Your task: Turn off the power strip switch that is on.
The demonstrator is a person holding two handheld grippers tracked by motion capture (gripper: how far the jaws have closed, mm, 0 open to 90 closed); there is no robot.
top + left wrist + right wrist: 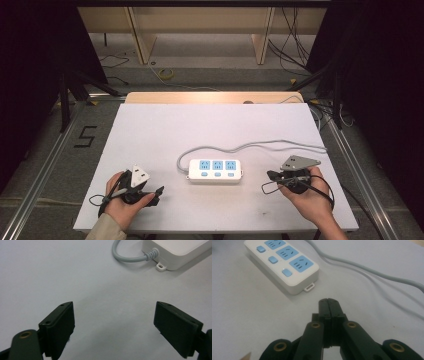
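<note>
The left gripper (113, 322) has its jaws spread wide with nothing between them; the white power strip (180, 251) lies ahead, to their right. The right gripper (328, 305) is closed, empty, the strip just ahead-left.

Power strip at the centre of the desk

The power strip (216, 171) lies on the desk (150, 130) at mid-frame; its cable (260, 145) loops from its left end and runs to the right edge.

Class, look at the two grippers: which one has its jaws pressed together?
The right gripper: its jaws meet with nothing between them. The left gripper has its jaws wide apart over the bare table.
</note>
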